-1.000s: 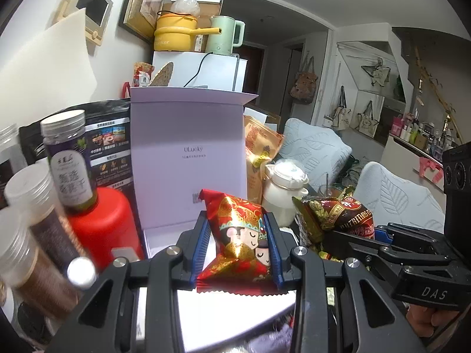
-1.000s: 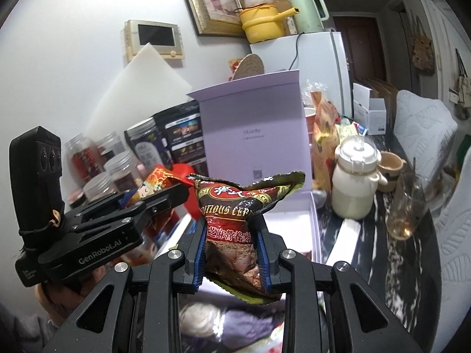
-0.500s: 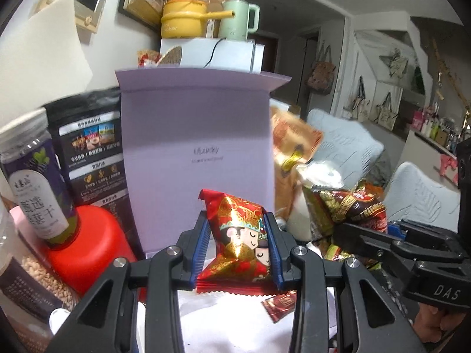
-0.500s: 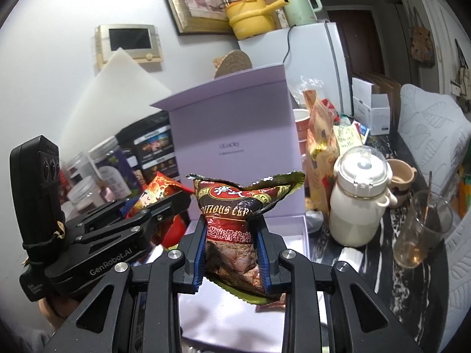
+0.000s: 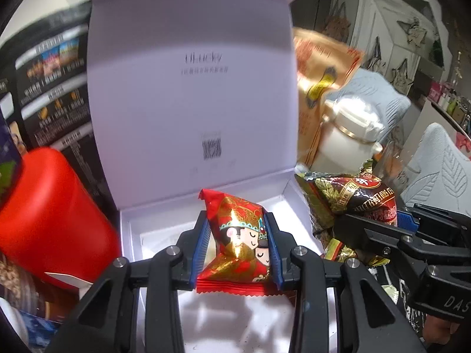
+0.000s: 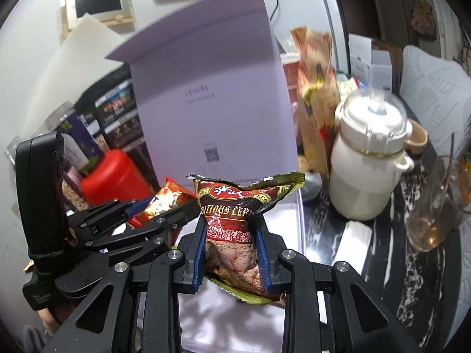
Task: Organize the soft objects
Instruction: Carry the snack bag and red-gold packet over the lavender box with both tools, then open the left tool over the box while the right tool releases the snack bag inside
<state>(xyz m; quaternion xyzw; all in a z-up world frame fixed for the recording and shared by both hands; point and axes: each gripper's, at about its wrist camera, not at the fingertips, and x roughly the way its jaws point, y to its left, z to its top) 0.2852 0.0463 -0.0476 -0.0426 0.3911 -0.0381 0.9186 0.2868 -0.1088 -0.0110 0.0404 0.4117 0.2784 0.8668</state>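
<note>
Left wrist view is showing my left gripper (image 5: 238,244) clamping the red candy packet (image 5: 238,244) above the open lilac box (image 5: 188,103), my right gripper (image 6: 231,253) gripping the dark cereal packet (image 6: 235,223) beside it, so I'm judging lowering and releasing comes next.

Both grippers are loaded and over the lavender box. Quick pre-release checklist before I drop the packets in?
1. Left gripper shut on red cartoon packet: ok.
2. Right gripper shut on dark cereal packet: ok.
3. Lavender box lid upright, open: ok.
4. Red packet over the tray: ok.
5. Cereal packet fully inside the box's right wall: cannot tell.
6. Height above the tray floor: cannot tell.
</note>
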